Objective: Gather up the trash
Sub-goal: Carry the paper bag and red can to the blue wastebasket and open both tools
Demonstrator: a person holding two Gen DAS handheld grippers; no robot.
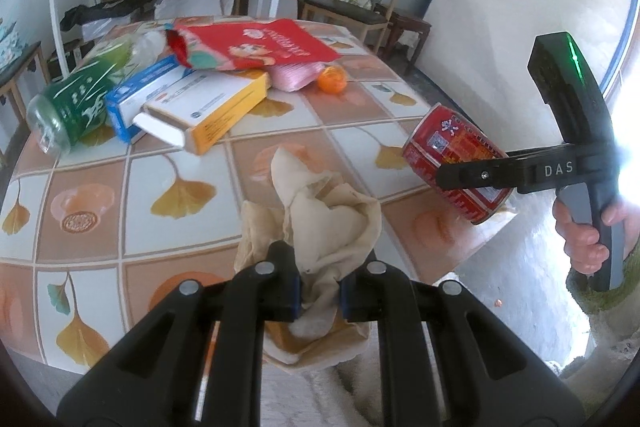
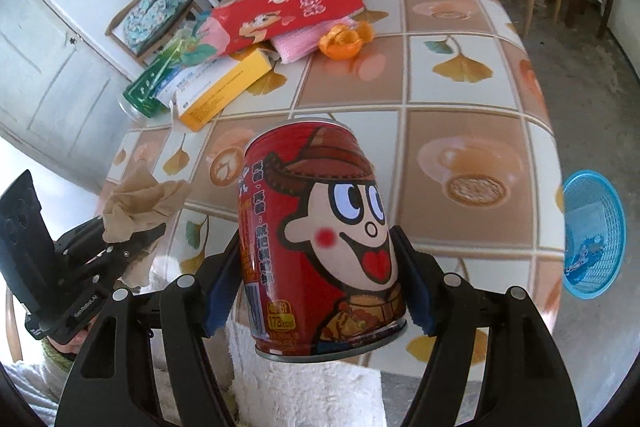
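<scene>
The left gripper (image 1: 318,297) pinches a crumpled tissue (image 1: 320,215) over the table's (image 1: 280,131) near edge. The right gripper (image 2: 320,293) holds a red can (image 2: 316,239), upright between its fingers. The blue basket (image 2: 594,233) lies off the table's right edge, probably on the floor, nearer the right hand.

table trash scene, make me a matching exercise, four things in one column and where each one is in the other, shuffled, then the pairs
Things:
1. red can
2. crumpled tissue
3. orange peel
4. blue basket

Places:
A. on the floor beside the table
B. clamped in the left gripper
C. lying on the tablecloth next to the pink cloth
D. held off the table between the right gripper's pads

Pairs: 1-D, 2-B, 3-C, 4-A
</scene>
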